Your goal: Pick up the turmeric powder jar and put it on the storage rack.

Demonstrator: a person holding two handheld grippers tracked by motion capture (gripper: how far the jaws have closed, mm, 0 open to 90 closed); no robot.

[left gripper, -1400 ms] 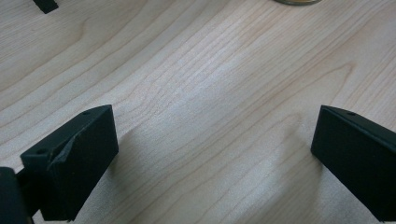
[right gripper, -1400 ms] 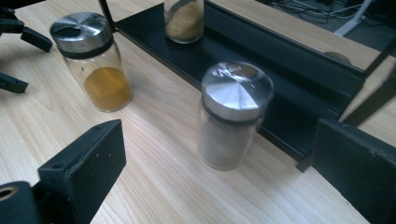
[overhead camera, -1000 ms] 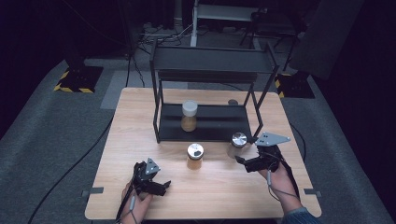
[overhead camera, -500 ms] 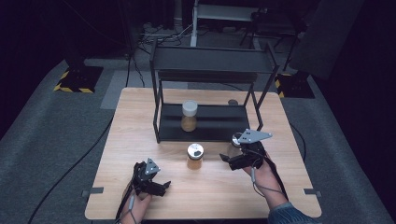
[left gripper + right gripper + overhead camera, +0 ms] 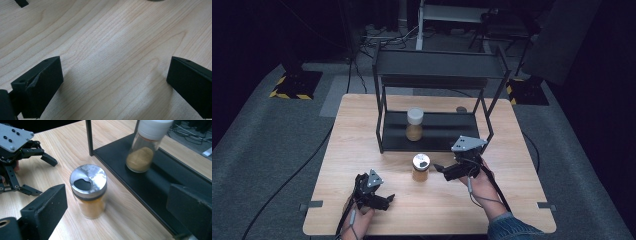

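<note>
Clear glass spice jar with perforated steel lid (image 5: 88, 191): upright, long axis vertical, on light wooden table (image 5: 352, 130), just before black metal shelf rack (image 5: 437, 127); base unobscured. Right gripper (image 5: 443, 168): jaws apart, has moved leftward, now beside jar. Left gripper (image 5: 386, 199): jaws apart, resting unchanged. White-capped jar (image 5: 414, 124): on rack; cap cropped in right gripper view.
</note>
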